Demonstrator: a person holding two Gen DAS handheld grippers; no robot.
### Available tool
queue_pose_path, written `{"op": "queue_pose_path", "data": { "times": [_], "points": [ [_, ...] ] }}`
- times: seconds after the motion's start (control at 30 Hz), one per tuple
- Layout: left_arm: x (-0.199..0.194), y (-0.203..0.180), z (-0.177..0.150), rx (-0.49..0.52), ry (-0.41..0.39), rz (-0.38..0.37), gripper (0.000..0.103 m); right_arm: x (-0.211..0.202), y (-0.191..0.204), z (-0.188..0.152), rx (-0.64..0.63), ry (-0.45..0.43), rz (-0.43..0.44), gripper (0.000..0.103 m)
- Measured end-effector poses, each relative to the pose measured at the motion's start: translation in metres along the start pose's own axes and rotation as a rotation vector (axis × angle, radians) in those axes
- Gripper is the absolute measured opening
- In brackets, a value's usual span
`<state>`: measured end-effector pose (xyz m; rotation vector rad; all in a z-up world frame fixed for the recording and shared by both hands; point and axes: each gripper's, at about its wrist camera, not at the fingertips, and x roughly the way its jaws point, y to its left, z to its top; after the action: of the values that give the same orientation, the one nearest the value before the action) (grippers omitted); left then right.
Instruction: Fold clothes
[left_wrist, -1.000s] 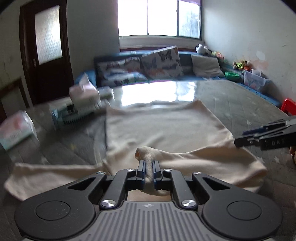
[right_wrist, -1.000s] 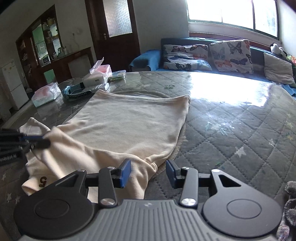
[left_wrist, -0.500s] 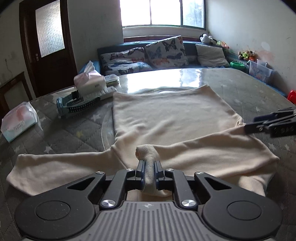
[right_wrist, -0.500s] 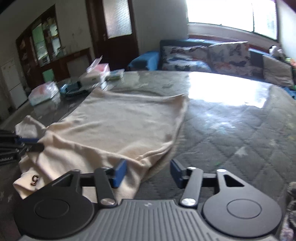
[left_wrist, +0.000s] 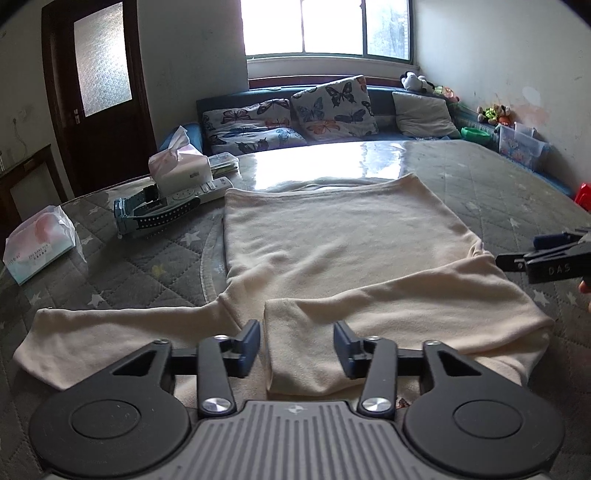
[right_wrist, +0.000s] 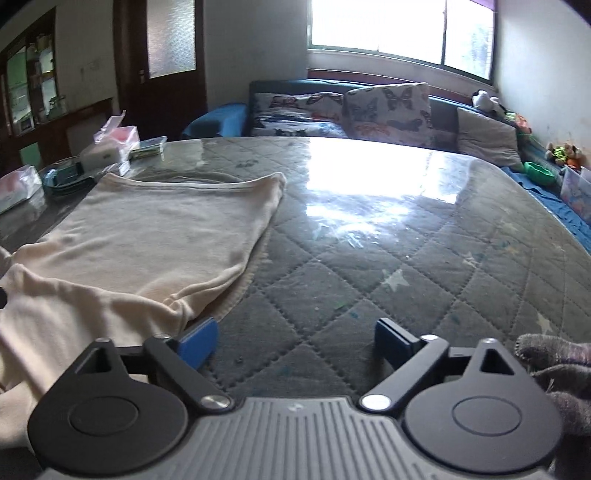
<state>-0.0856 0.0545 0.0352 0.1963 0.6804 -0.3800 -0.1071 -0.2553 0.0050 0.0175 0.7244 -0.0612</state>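
Cream shirt (left_wrist: 332, 251) spread flat on the counter (right_wrist: 406, 258) ahead of my left tool (left_wrist: 297, 345) — one sleeve (left_wrist: 388, 325) folded across, cuff between its parted jaws, unclamped. Right tool (right_wrist: 295, 339) gapes empty — other sleeve (left_wrist: 110, 332) next, I reckon.

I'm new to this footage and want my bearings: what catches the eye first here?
The cream long-sleeved top spread across the grey quilted table, one sleeve folded over its near end. The left gripper hangs open above that sleeve; the right gripper is open beside the garment's edge. Butterfly cushions line the sofa under the bright window.
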Motion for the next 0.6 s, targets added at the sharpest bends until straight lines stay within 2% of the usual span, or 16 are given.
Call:
{"op": "queue_pose_path", "data": {
  "times": [0.07, 0.3, 0.6],
  "points": [
    [-0.001, 0.001, 0.000, -0.012, -0.003, -0.002, 0.055, 0.001, -0.002, -0.001, 0.010, -0.004, -0.004, 0.103],
    [-0.004, 0.008, -0.001, -0.053, -0.016, -0.006, 0.071, 0.003, -0.005, -0.003, 0.025, -0.015, -0.008, 0.103],
    [-0.016, 0.019, -0.003, -0.092, -0.068, 0.002, 0.100, 0.002, -0.005, -0.004, 0.025, -0.016, -0.007, 0.103]
  ]
}}
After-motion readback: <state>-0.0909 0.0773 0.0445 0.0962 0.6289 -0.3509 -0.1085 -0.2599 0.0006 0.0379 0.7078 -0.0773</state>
